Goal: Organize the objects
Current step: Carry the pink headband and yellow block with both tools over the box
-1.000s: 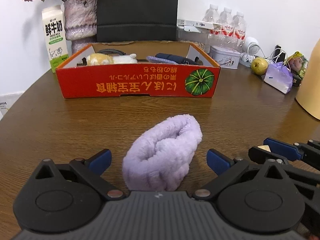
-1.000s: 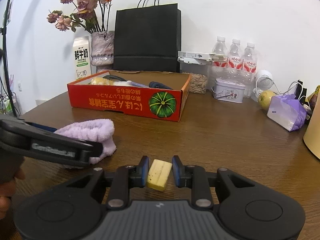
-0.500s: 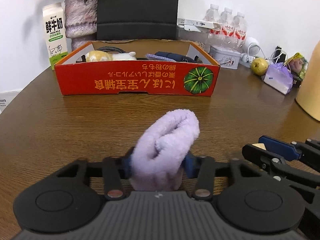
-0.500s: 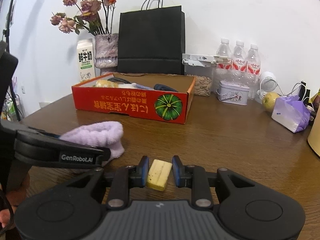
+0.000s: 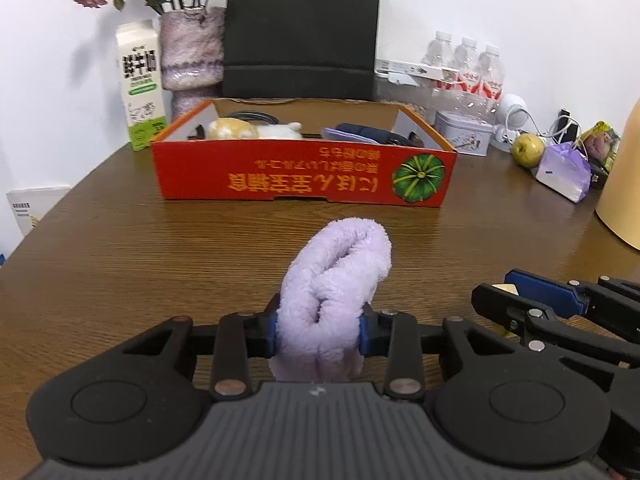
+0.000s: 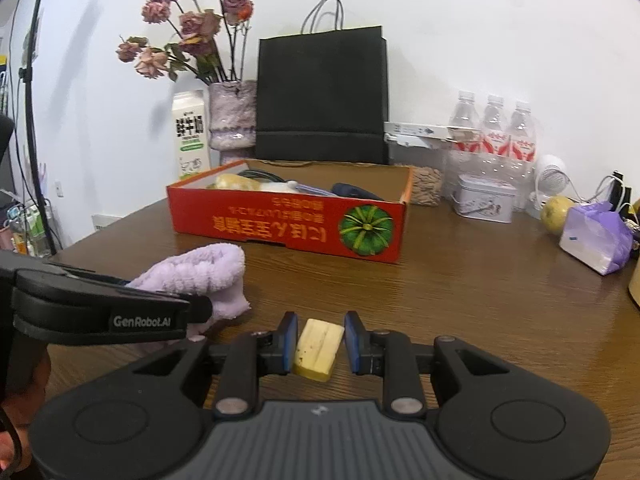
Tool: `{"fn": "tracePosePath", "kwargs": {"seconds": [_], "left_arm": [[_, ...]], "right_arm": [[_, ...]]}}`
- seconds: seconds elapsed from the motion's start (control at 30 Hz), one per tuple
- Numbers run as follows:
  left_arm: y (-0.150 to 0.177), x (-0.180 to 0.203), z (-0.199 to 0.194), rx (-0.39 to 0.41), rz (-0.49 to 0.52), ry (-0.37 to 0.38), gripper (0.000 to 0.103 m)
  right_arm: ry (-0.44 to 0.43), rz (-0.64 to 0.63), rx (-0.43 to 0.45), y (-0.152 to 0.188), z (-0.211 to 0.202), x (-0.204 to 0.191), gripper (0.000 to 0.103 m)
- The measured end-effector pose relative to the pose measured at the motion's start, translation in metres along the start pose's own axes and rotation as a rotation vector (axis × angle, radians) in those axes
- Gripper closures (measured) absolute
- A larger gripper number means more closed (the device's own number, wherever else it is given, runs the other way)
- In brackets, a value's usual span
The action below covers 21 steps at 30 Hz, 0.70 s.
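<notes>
My left gripper [image 5: 318, 330] is shut on a fluffy lilac cloth [image 5: 340, 276], lifted a little off the wooden table [image 5: 160, 248]. The cloth also shows at the left of the right wrist view [image 6: 200, 276]. My right gripper [image 6: 320, 342] is shut on a pale yellow block [image 6: 318, 348], held above the table. The red cardboard box [image 5: 304, 176] with a pumpkin picture stands open ahead and holds several items. In the right wrist view the box [image 6: 288, 224] is ahead and to the left.
Behind the box stand a milk carton [image 5: 140, 88], a vase of dried roses [image 5: 192, 48] and a black paper bag [image 5: 300, 28]. At the right are water bottles [image 5: 464, 68], a tin [image 5: 462, 132], a pear [image 5: 528, 148] and a purple packet [image 5: 564, 172].
My left gripper closed on the lilac cloth and lifted it. My right gripper rose a little with the yellow block still in it.
</notes>
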<state>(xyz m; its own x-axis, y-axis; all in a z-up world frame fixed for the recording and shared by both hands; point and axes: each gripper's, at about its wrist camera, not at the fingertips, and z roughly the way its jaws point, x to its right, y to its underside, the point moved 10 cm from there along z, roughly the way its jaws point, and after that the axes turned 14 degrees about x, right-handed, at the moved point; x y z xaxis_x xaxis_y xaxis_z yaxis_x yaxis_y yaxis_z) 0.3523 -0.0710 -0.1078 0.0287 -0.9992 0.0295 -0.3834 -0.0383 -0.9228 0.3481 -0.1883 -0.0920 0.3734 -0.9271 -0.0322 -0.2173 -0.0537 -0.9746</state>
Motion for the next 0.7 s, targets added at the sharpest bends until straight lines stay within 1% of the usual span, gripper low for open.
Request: {"fn": "tracePosePath", "kwargs": {"seconds": [0.3, 0.7], "left_arm": [[-0.014, -0.027, -0.018, 0.048, 0.008, -0.028, 0.068], [-0.045, -0.052, -0.017, 0.098, -0.016, -0.028, 0.068]], "right_arm": [[-0.038, -0.006, 0.011, -0.012, 0.003, -0.028, 0.079], [-0.046, -0.016, 0.032, -0.034, 0.021, -0.051, 0.079]]}}
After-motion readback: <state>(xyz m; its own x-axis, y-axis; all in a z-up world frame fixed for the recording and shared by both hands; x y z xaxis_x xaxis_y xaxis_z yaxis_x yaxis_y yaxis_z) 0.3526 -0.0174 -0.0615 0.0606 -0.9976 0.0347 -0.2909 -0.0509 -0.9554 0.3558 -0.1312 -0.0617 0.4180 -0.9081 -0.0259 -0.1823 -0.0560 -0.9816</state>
